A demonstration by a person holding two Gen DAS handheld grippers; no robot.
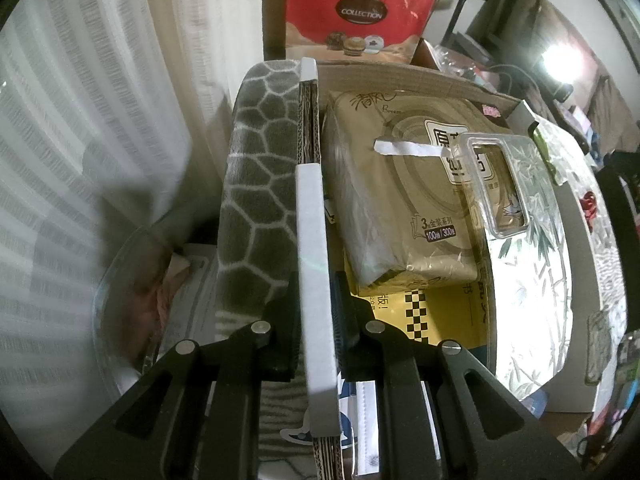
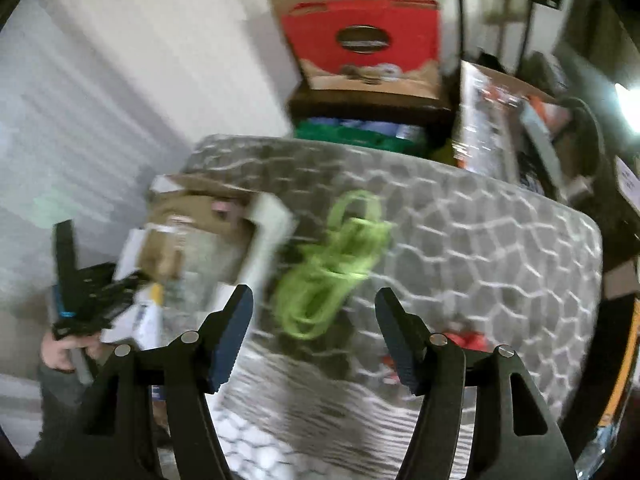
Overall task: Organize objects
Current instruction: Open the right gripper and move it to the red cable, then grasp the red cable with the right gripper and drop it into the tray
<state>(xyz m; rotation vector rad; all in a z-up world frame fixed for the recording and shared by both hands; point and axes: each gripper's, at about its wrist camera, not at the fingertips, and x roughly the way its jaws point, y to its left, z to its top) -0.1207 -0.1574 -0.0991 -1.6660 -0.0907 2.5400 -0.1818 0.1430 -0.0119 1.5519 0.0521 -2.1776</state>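
My left gripper (image 1: 316,312) is shut on the white-edged side flap (image 1: 314,240) of an open cardboard box (image 1: 400,72). Inside the box lie a gold tissue pack (image 1: 400,208), a clear plastic case (image 1: 496,184) and a yellow box (image 1: 440,316). The right wrist view is blurred. My right gripper (image 2: 315,308) stands open over a grey giraffe-patterned cushion (image 2: 480,248), with nothing between its fingers. A coil of bright green cord (image 2: 332,264) lies on the cushion just beyond the fingertips. The cardboard box (image 2: 192,208) sits at the cushion's left end.
A red gift bag (image 2: 360,44) stands on boxes behind the cushion. A small red thing (image 2: 468,340) lies by my right finger. White curtains (image 1: 80,160) hang on the left. A bamboo-print sheet (image 1: 532,280) lines the box's right side. A hand (image 2: 60,352) holds the left tool.
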